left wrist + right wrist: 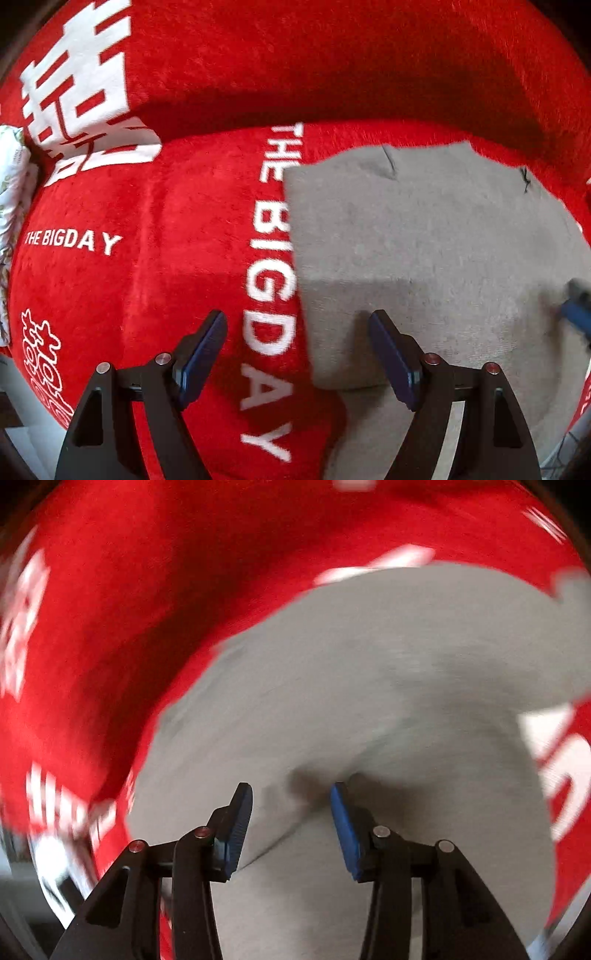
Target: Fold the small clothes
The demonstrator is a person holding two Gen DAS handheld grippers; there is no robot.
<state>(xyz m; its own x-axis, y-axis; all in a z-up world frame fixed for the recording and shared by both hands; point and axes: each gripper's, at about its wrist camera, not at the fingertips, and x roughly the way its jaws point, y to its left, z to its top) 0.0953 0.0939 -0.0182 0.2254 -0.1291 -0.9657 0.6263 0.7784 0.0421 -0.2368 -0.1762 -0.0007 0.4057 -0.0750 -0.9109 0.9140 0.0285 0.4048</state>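
Grey garment (424,240) flat on red blanket (166,229), beside its white lettering, one layer lapped over | left hand-held gripper (297,343) wide, empty, at garment's near edge | right hand-held gripper (291,808) part-open above garment, nothing pinched | fold apparently begun, further folds probably left

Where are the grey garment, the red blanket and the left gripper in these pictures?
grey garment (424,236): left wrist view, flat middle of the folded cloth.
red blanket (166,229): left wrist view, plain red plush beside the white lettering.
left gripper (297,360): left wrist view, midway between its open fingertips.
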